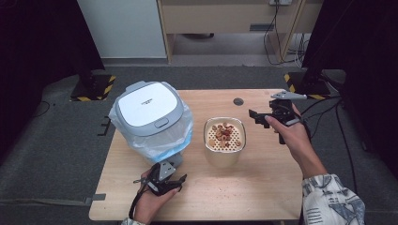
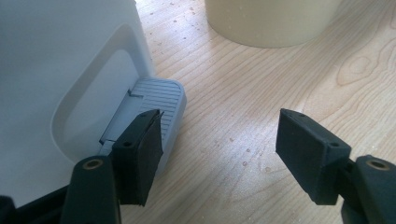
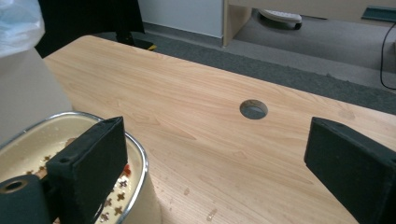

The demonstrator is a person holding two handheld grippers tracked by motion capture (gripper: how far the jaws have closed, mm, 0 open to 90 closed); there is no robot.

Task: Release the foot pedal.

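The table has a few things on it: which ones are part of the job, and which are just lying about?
In use:
- pedal bin, with foot pedal by the open left gripper
- cream container of food scraps, beside the open right gripper

Just there:
- cable hole in the table
- cupboard behind

One table (image 1: 263, 187) carries one lidded bin (image 1: 148, 110) lined with one plastic bag (image 1: 180, 136), and one cream container (image 1: 224, 149) whose perforated tray holds a scatter of small reddish-brown bits too many and too small to count. The bin has one grey pedal (image 2: 156, 100) at its foot. Two grippers are present, left (image 1: 180, 180) and right (image 1: 253, 115), and the tabletop has one round hole (image 1: 238, 101).
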